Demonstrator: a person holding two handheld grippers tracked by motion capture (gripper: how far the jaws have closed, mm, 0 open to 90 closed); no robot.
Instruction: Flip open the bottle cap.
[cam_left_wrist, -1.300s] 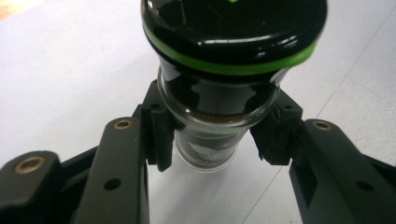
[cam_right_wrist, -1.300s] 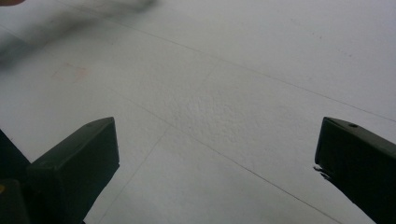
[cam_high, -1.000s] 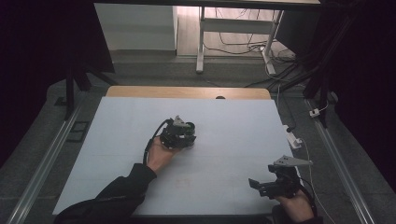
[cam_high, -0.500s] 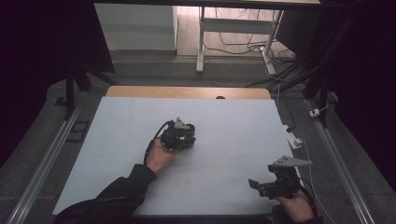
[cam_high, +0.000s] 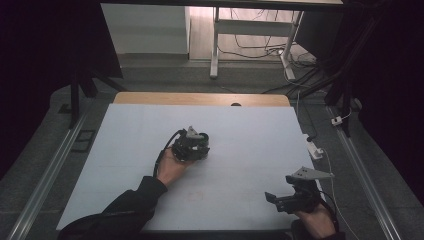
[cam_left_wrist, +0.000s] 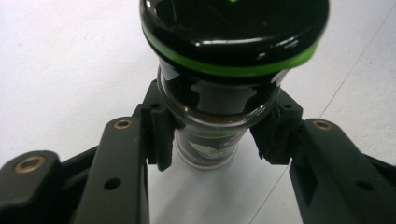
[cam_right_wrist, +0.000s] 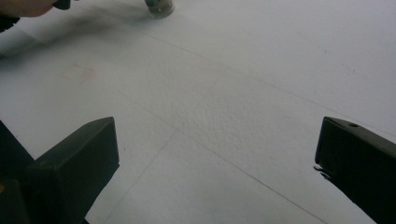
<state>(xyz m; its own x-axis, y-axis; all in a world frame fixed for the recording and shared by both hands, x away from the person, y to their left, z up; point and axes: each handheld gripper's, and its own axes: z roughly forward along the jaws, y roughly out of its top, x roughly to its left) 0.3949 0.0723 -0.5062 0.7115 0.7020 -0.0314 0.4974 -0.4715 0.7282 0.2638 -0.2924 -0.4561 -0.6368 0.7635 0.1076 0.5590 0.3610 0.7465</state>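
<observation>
Across the middle of the high view spreads the white table (cam_high: 250, 145), its far edge a strip of bare wood near the upper centre of the frame. At the lower left of that frame a dark sleeve (cam_high: 120, 212) comes in from the bottom edge, and the hand at its end carries the left claw (cam_high: 192, 147) just left of centre. From the left claw's own view, the left claw (cam_left_wrist: 212, 135) is clenched on a small glass jar (cam_left_wrist: 210, 140): both black pads press on the clear neck just under the lid, one on each side. The jar's black lid (cam_left_wrist: 233, 28), ringed with a green band, sits at the top centre of that picture, and brown contents show through the glass below it.

At the lower right of the high view the other hand holds the right claw (cam_high: 280, 197), well apart from the left one and pointing toward the left of the frame. Its jaws stand released, wide apart, with bare table between them.
</observation>
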